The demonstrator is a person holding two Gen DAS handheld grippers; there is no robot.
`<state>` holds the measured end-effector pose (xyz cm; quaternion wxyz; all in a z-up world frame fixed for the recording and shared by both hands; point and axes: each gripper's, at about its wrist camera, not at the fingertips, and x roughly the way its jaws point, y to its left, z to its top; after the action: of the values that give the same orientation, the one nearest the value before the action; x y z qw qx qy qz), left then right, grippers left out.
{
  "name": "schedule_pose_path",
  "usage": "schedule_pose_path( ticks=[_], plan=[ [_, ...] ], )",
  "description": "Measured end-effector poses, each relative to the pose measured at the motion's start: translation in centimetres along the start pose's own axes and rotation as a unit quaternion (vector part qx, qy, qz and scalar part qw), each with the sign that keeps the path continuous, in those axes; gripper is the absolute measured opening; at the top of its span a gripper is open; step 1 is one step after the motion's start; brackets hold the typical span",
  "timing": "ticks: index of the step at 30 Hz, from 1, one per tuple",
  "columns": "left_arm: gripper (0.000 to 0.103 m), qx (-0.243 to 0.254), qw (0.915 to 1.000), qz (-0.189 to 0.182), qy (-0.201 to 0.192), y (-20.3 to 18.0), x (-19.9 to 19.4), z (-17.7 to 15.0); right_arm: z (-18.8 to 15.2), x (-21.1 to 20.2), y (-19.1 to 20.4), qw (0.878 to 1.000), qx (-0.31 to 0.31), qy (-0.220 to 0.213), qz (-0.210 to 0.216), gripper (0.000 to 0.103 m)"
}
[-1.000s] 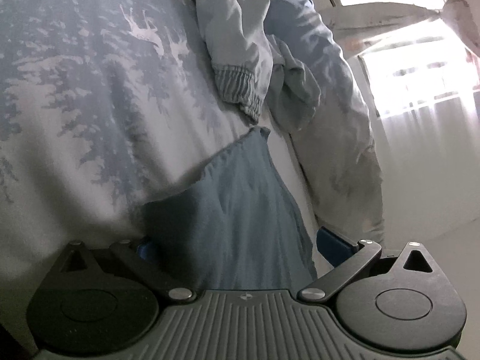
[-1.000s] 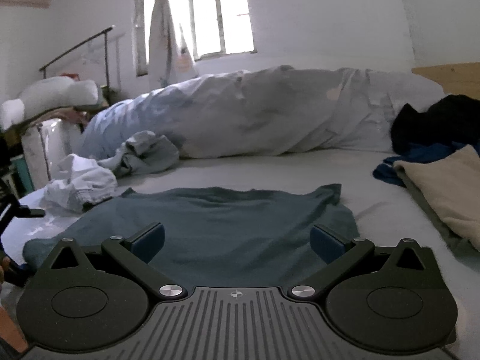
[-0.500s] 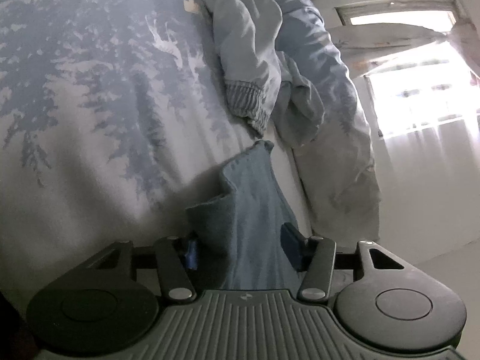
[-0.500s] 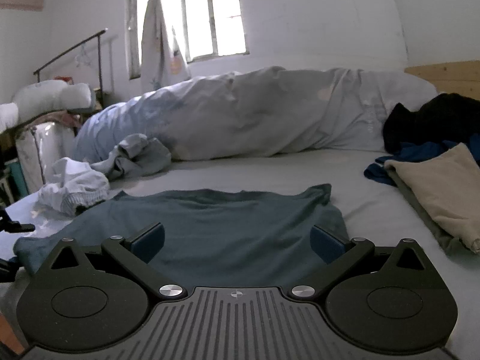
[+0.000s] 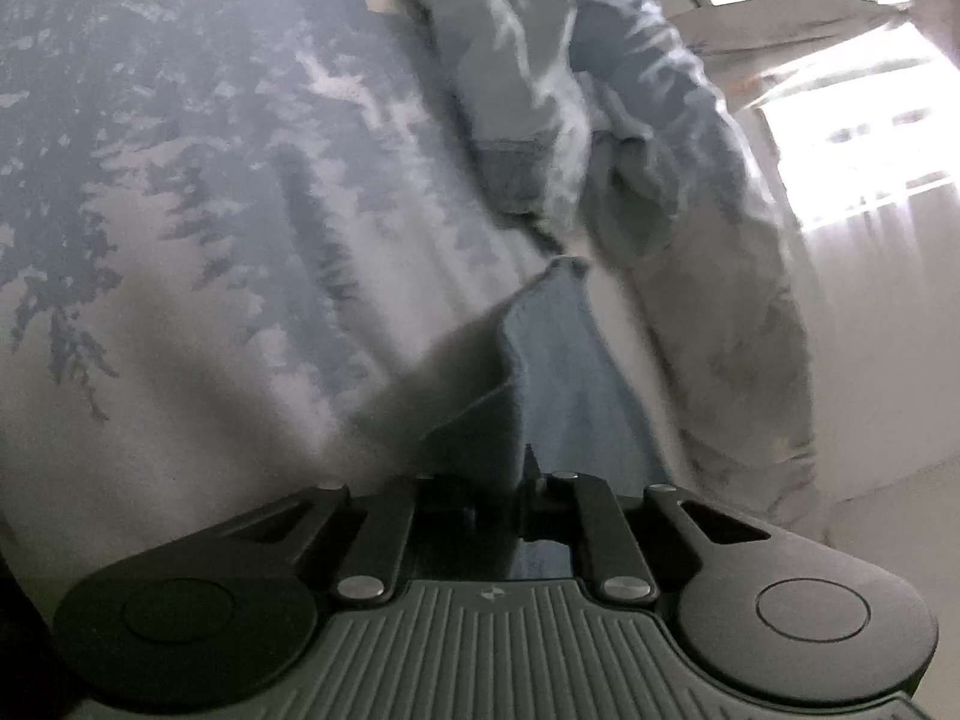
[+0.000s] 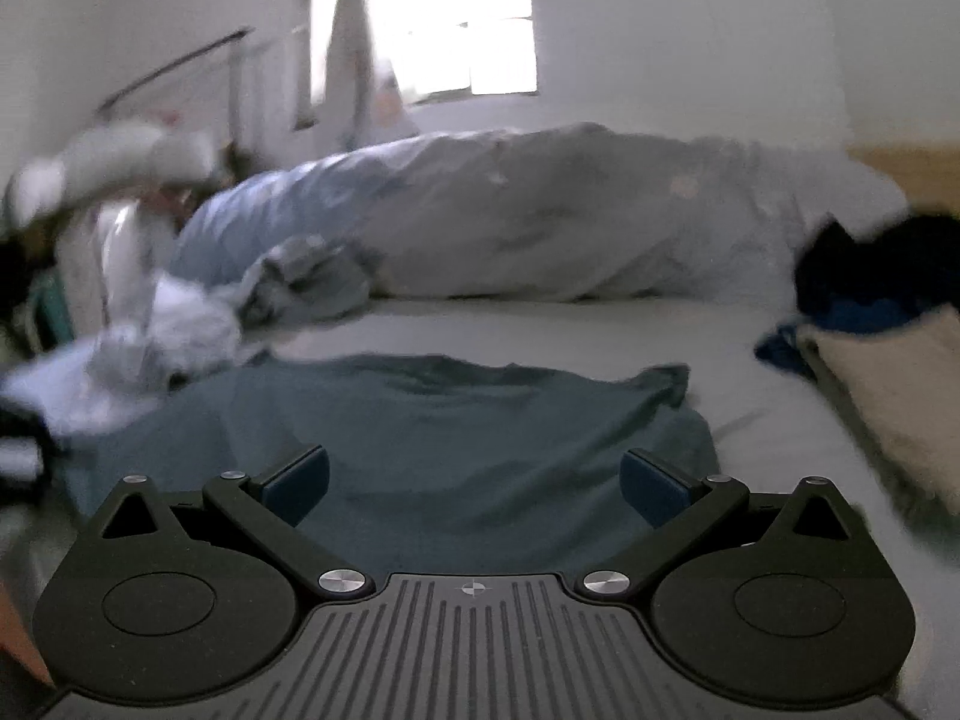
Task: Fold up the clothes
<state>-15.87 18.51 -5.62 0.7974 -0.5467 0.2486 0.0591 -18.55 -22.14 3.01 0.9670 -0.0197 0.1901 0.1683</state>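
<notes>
2 grippers work a teal T-shirt (image 6: 456, 438) spread on the bed sheet (image 5: 180, 300). At the shirt's left edge, the left gripper (image 5: 521, 495), wide apart 1 second ago, has pinched the hem; over its near edge, the right gripper (image 6: 474, 480) stays wide, holding nothing. A fold likely follows.

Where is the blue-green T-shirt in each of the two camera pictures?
Left wrist view: the teal T-shirt runs up from bottom centre, its edge pinched in the shut left gripper.
Right wrist view: the same shirt lies spread on the bed, lower centre, beyond the open right gripper.
Shared landmark: the crumpled grey garment beside the rolled duvet.
</notes>
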Motion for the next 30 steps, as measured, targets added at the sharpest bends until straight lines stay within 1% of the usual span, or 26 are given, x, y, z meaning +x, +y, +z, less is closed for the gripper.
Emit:
schedule_pose_path(
  ticks=[2,3,5,6,10,14,16,17,18,19,24,27,30],
  plan=[
    [0.013,0.003,0.9999,-0.014,0.0,-0.8,-0.5,0.0,-0.8,-0.3,2.0,0.997,-0.08,0.003,0.01,0.103],
    [0.012,0.004,0.9998,-0.021,0.001,-1.1,-0.7,0.0,-1.3,-0.4,3.3,0.992,-0.124,0.006,0.02,0.103],
    [0.012,0.003,0.9996,-0.028,0.006,-1.8,-0.9,-0.1,-2.7,-0.7,6.1,0.976,-0.212,0.013,0.039,0.103],
    [0.012,0.002,0.9995,-0.031,0.009,-2.2,-1.0,-0.2,-3.6,-0.7,7.6,0.965,-0.257,0.017,0.048,0.103],
    [0.012,-0.011,0.9992,-0.036,0.011,-3.4,-1.1,0.0,-5.7,0.7,10.9,0.944,-0.327,0.015,0.036,0.103],
    [0.012,-0.024,0.9987,-0.045,0.008,-4.3,-1.1,0.3,-7.8,2.1,14.3,0.919,-0.392,0.012,0.023,0.103],
    [0.012,-0.03,0.9986,-0.044,0.008,-4.4,-1.0,0.4,-7.5,3.0,15.0,0.925,-0.38,0.003,0.004,0.103],
    [0.012,-0.032,0.9985,-0.043,0.008,-4.4,-0.9,0.5,-7.4,3.5,15.1,0.925,-0.38,0.002,-0.01,0.103],
    [0.012,-0.035,0.9985,-0.042,0.007,-4.4,-0.8,0.6,-7.3,4.0,15.2,0.924,-0.381,0.003,-0.024,0.103],
    [0.012,-0.038,0.9985,-0.04,0.006,-4.3,-0.8,0.7,-7.3,4.0,14.5,0.92,-0.39,0.006,-0.031,0.103],
    [0.011,-0.053,0.9978,-0.04,-0.001,-3.7,-0.7,1.5,-7.3,3.9,11.1,0.895,-0.441,0.026,-0.062,0.102],
    [0.011,-0.062,0.9972,-0.042,-0.003,-3.3,-0.5,1.8,-7.7,2.7,7.0,0.861,-0.499,0.051,-0.082,0.102],
    [0.011,-0.073,0.9963,-0.044,-0.007,-3.1,-0.4,1.6,-7.9,1.5,2.8,0.843,-0.522,0.082,-0.098,0.102]
  ],
)
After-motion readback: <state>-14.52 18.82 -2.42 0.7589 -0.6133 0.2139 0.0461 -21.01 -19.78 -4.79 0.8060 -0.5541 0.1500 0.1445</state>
